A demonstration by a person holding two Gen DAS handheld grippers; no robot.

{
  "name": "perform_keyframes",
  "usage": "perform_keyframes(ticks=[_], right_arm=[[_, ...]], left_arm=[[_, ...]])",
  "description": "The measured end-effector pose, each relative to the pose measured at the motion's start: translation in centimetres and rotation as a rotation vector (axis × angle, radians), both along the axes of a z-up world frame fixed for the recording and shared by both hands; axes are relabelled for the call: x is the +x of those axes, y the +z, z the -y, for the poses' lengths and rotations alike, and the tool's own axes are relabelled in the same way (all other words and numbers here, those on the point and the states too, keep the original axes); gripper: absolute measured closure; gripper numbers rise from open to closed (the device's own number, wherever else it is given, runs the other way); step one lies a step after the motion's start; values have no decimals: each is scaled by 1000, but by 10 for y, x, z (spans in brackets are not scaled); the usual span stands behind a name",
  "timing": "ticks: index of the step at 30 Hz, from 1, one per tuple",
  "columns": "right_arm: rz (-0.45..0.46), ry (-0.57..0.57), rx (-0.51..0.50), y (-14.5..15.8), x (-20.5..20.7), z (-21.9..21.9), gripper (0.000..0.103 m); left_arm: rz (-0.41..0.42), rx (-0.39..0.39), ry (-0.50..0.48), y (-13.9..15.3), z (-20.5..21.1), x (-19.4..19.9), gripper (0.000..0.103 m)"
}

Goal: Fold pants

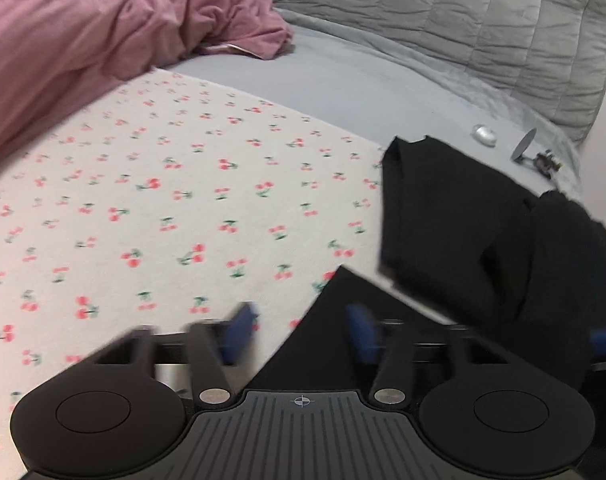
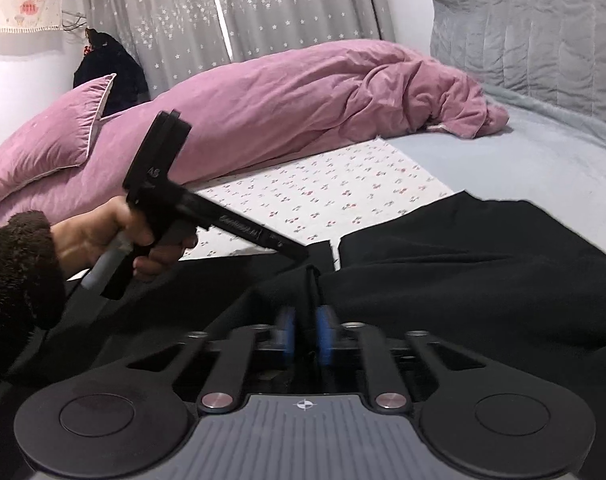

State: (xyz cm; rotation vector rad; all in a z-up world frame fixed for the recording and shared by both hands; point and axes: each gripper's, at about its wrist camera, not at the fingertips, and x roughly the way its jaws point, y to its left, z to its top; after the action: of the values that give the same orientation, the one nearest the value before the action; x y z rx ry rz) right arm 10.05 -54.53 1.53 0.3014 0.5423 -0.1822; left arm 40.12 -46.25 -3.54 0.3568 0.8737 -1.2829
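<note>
Right gripper pads nearly closed, pinching black pants fold at 12 o'clock; left gripper wide open, holding nothing, pants corner beneath; pants on cherry-print sheet, 3 o'clock side

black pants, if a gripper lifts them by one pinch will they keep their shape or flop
Probably flop: the black pants already hang in soft folds from the right gripper. They look thick, so likely some sag and weight. Matte fabric probably won't slip easily.
</note>
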Motion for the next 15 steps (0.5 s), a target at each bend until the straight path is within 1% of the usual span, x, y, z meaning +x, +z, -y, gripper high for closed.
perform_keyframes(ticks=[1, 2, 4, 6, 9, 11, 13, 15], right_arm=[[0, 1, 9, 0, 0, 0, 98], [1, -5, 7, 1, 0, 0, 98], [17, -17, -6, 6, -2, -3, 98], [63, -31, -2, 16, -9, -4, 99], [101, -83, -5, 26, -13, -1, 99], [92, -128, -3, 28, -10, 2, 99], [46, -177, 5, 24, -2, 5, 99], [-1, -215, -7, 20, 6, 5, 100]], left_arm=[[-29, 0, 7, -1, 1, 1, 97], [-49, 3, 22, -2, 2, 3, 103], [-54, -25, 79, 1, -3, 4, 103], [9, -85, 131, 12, -12, 0, 103], [51, -170, 185, 28, -20, -2, 103], [99, -198, 219, 33, -20, -1, 103], [120, -207, 250, 32, -16, 1, 103], [138, -204, 270, 24, -8, 3, 103]])
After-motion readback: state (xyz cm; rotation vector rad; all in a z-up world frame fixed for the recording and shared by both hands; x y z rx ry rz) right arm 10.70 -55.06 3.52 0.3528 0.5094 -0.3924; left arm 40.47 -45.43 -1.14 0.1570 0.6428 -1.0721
